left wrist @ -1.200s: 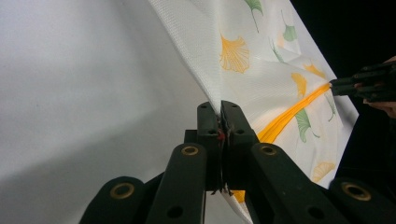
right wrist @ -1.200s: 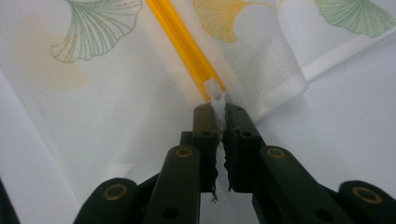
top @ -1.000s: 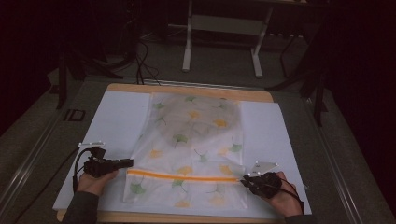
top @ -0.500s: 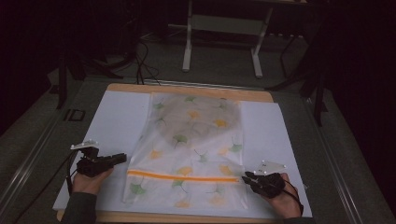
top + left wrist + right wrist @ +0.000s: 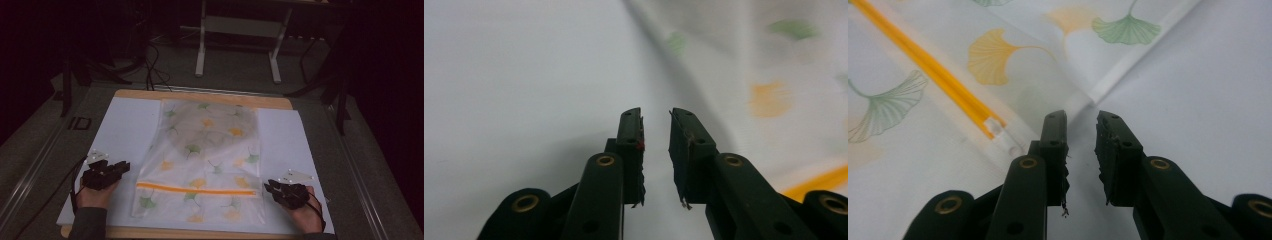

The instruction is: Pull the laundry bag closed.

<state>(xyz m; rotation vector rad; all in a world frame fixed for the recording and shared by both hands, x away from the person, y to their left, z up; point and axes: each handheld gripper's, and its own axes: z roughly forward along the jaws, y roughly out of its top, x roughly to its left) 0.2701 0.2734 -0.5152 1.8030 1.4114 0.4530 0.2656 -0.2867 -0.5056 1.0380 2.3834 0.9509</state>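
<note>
A translucent bag [image 5: 205, 160] printed with green and yellow leaves lies flat on a white sheet [image 5: 125, 130], its orange zipper [image 5: 197, 189] running across near the front. My left gripper [image 5: 122, 166] rests on the sheet just left of the bag. Its jaws have just been opening, and between them [image 5: 655, 114] I see bare sheet, with the bag [image 5: 744, 60] to their right. My right gripper [image 5: 267, 186] sits at the zipper's right end. Its jaws have also been opening, and the gap [image 5: 1081, 117] lies over sheet beside the bag [image 5: 948, 75] corner and zipper [image 5: 928, 67].
The sheet covers a wooden table [image 5: 200, 95] whose edge shows at the back. White desk legs [image 5: 237, 45] and cables stand on the dark floor beyond. A cable trails from the left gripper off the table's left side.
The left gripper has let go of the zipper's left end and drawn back to the left, with its jaws wider. The right gripper's jaws have widened slightly and pulled a little off the bag.
</note>
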